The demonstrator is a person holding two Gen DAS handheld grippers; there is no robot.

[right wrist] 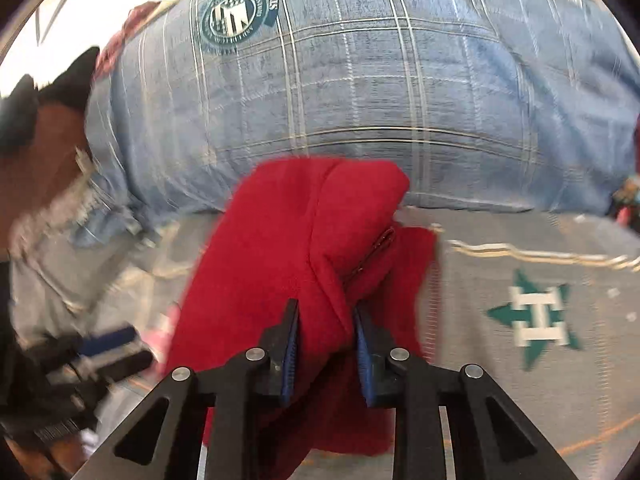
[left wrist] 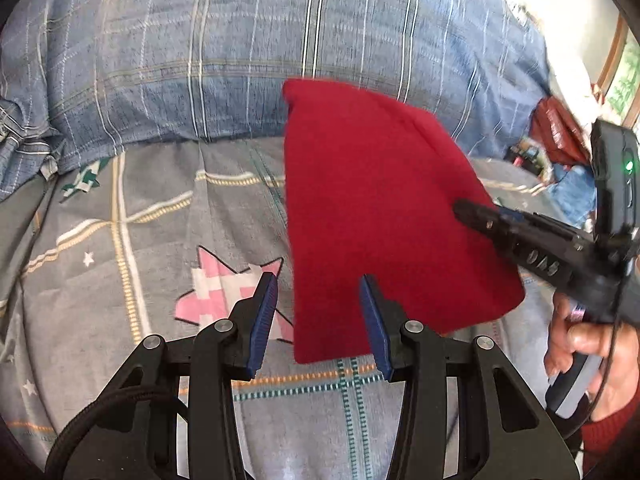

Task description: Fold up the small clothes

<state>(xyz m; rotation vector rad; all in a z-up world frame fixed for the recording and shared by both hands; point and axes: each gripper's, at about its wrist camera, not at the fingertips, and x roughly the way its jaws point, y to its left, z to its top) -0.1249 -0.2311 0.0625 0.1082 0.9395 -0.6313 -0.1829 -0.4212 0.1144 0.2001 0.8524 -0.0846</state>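
The right claw (right wrist: 326,344) pinches a fold of the red garment (left wrist: 384,216) at centre frame, its long axis running away, while the left claw (left wrist: 318,320) hangs spread at its left edge.

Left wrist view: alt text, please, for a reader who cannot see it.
A red cloth lies on a gray patterned sheet, pinched at its right edge by the right tool. The left tool is open, straddling the cloth's near left edge. A blue plaid quilt lies behind.

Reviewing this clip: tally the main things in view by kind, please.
Red garment: 1
Hand-held grippers: 2, left, right
Blue plaid pillow: 1
Grey patterned bedsheet: 1
Total: 5
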